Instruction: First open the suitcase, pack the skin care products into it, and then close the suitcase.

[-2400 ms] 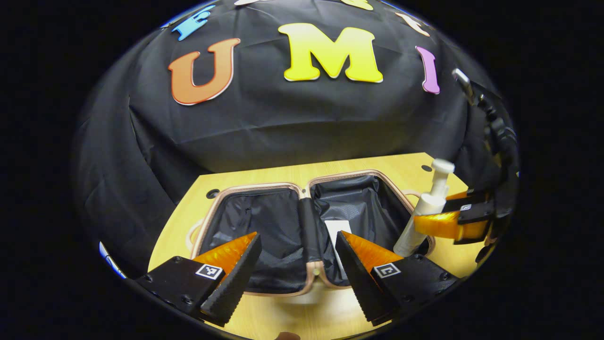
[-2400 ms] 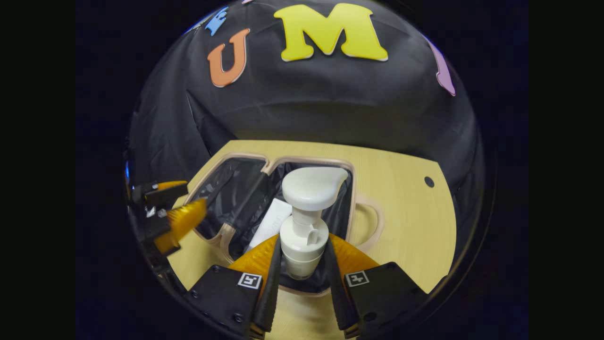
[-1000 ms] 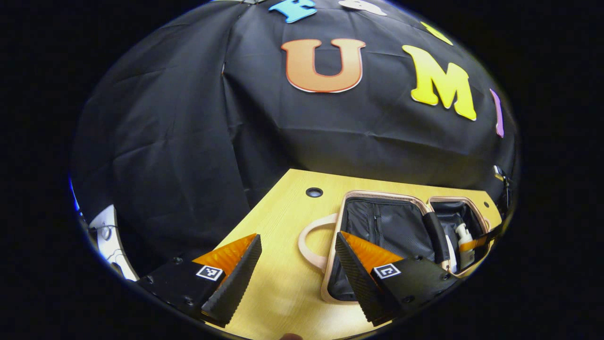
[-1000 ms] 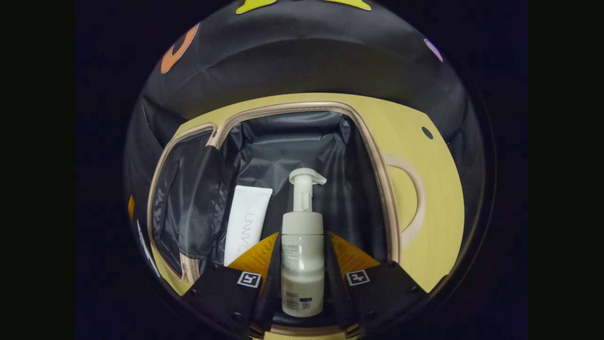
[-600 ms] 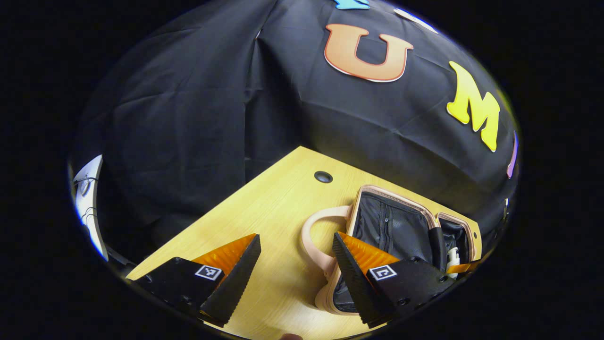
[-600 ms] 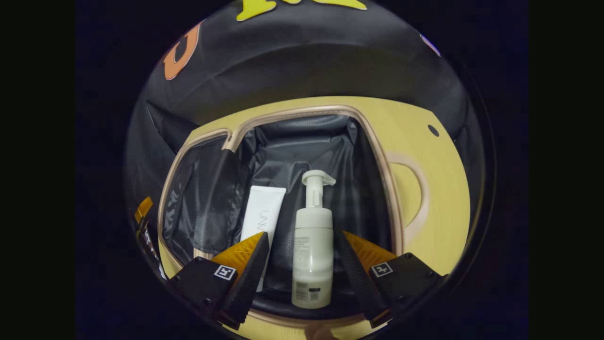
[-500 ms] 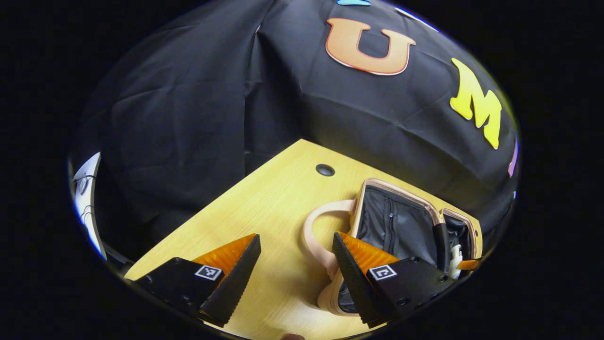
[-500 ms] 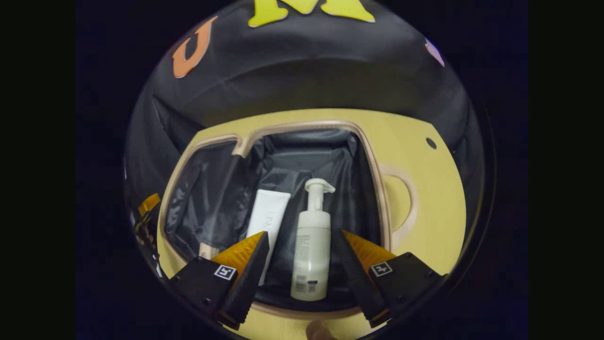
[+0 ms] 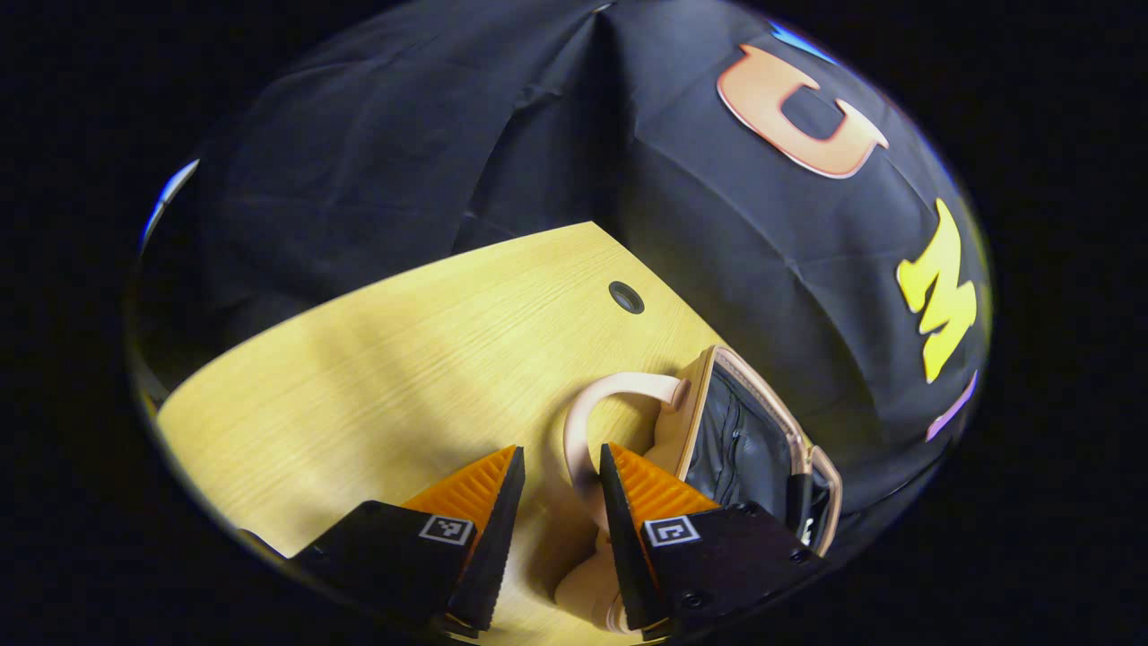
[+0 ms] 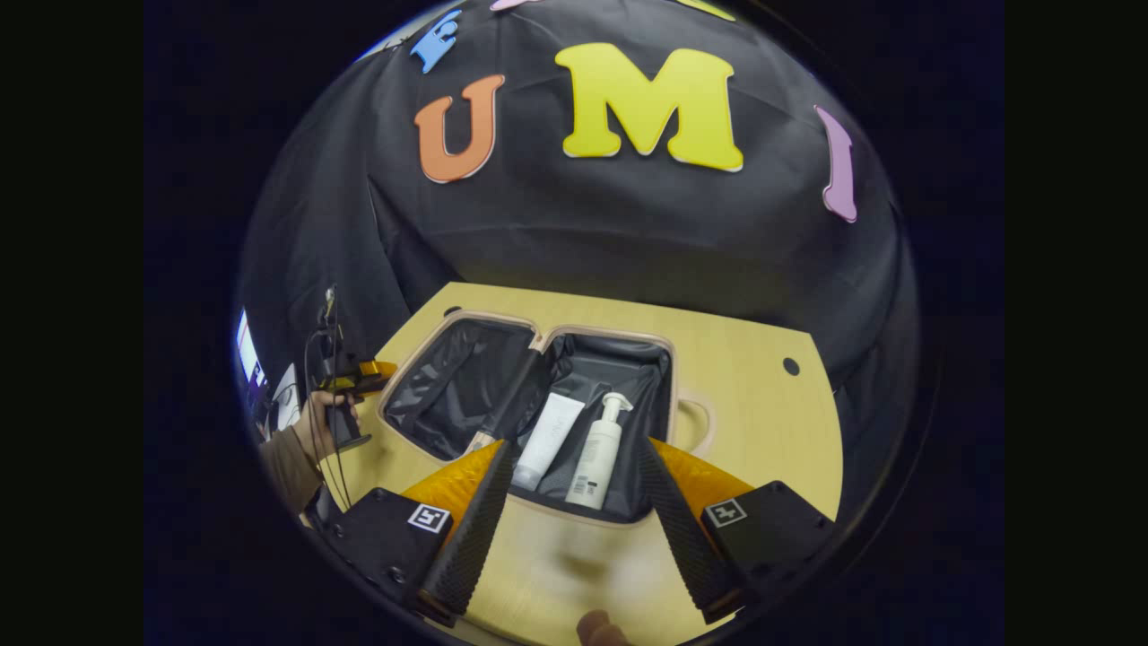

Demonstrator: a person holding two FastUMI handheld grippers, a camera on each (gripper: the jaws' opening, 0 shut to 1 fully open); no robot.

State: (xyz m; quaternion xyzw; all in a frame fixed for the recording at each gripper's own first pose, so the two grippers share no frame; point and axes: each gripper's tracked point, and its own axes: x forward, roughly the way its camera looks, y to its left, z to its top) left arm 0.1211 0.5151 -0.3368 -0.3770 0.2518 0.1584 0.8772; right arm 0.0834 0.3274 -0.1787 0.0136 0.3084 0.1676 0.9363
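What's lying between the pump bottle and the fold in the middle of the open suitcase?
A white tube, lying flat beside the pump bottle in the suitcase's right half, seen in the right gripper view.

An open suitcase [image 10: 448, 381] lies flat on the light wooden table [image 10: 762, 413].

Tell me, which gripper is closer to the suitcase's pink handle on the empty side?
Left. The left gripper straddles that handle. The right gripper hovers back over the table's front edge, before the bottle.

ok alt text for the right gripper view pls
An open pink suitcase lies flat on a wooden table, with a white tube and a white pump bottle in its right half. The open right gripper hovers in front.
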